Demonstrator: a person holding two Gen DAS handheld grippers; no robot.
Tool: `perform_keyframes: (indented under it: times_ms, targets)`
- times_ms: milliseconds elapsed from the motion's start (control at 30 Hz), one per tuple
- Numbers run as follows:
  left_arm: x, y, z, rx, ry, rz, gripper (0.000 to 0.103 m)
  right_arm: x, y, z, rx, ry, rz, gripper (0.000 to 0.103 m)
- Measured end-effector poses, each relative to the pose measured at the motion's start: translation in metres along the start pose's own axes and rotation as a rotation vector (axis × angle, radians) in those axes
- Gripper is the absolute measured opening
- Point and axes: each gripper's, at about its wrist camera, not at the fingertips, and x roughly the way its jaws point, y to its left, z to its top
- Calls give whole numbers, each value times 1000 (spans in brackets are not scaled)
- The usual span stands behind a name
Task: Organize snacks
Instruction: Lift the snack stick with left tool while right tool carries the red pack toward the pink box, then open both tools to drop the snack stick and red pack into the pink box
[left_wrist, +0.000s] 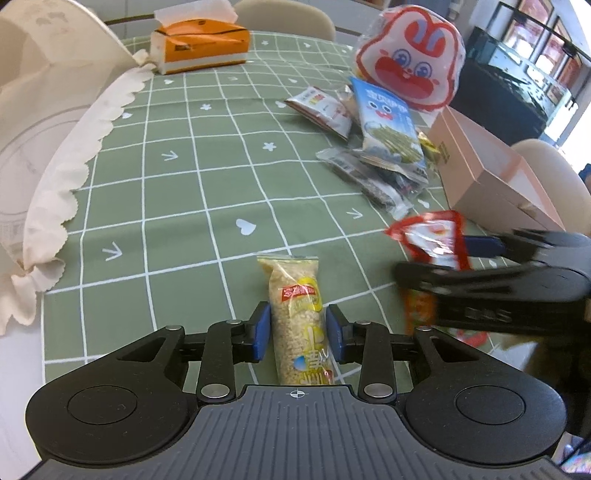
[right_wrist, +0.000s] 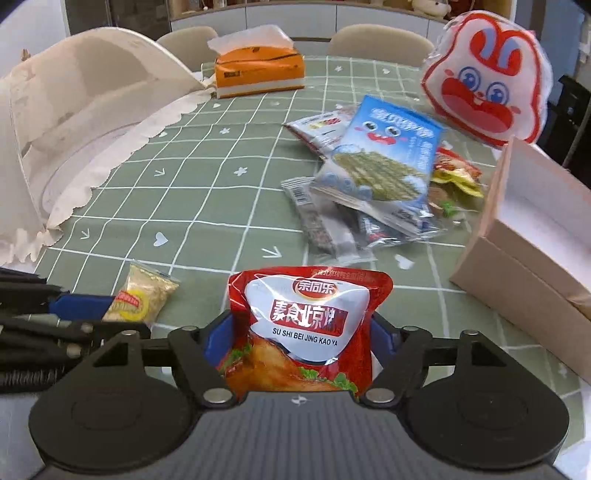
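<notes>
My left gripper (left_wrist: 297, 332) is shut on a long clear packet of puffed rice (left_wrist: 300, 321), held just over the green checked tablecloth (left_wrist: 184, 192). My right gripper (right_wrist: 301, 343) is shut on a red and white snack pouch (right_wrist: 303, 325), which also shows at the right of the left wrist view (left_wrist: 436, 240). The rice packet shows at the lower left of the right wrist view (right_wrist: 142, 295). A pile of snack packets (right_wrist: 373, 184) topped by a blue seaweed pack (right_wrist: 388, 158) lies ahead, beside an open pink box (right_wrist: 535, 240).
A rabbit-face bag (right_wrist: 487, 77) stands behind the pile. An orange tissue box (right_wrist: 258, 66) sits at the far edge. A white lace-edged food cover (right_wrist: 85, 129) fills the left. Beige chairs (right_wrist: 380, 38) stand beyond the table.
</notes>
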Motion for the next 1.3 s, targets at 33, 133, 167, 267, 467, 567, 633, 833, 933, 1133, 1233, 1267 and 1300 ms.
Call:
perform_keyframes:
  times_ms: [33,133,167,267,467,567,633,833,933,1133,1233,1267,1300]
  targets:
    - [0,-1,0,2,-1,6,37,-7,-2,-2,0,-10,2,73]
    - [0,-7,0,-3,6,28,36,-29,-12,-9,19,-31,19,73]
    - [1,-8,1,-9,10,32,36,-36,-15,-12,25,-32,26,73]
    - [1,-16,2,2,24,35,35,-56,-28,-21,36,-40,21,73]
    - [-10,-56,0,116,55,-31,34,-96,-63,-39,95,-71,-11,73]
    - [-19,-82,5,176,51,-98,34,-120,-83,-45,127,-102,-38,73]
    - [-25,-103,15,208,44,-164,34,-134,-93,-45,153,-127,-62,73]
    - [-44,-158,56,288,-18,-347,33,-178,-121,-31,196,-227,-132,73]
    - [-54,-178,86,317,-73,-411,34,-198,-131,-14,184,-291,-159,73]
    - [-40,-209,147,306,-184,-435,34,-215,-164,34,179,-400,-246,73]
    - [-5,-220,175,266,-168,-427,34,-199,-181,57,190,-387,-296,73]
    - [7,-223,181,259,-159,-421,34,-194,-187,63,200,-377,-300,73]
    - [21,-226,185,250,-145,-416,34,-186,-195,69,212,-362,-306,73]
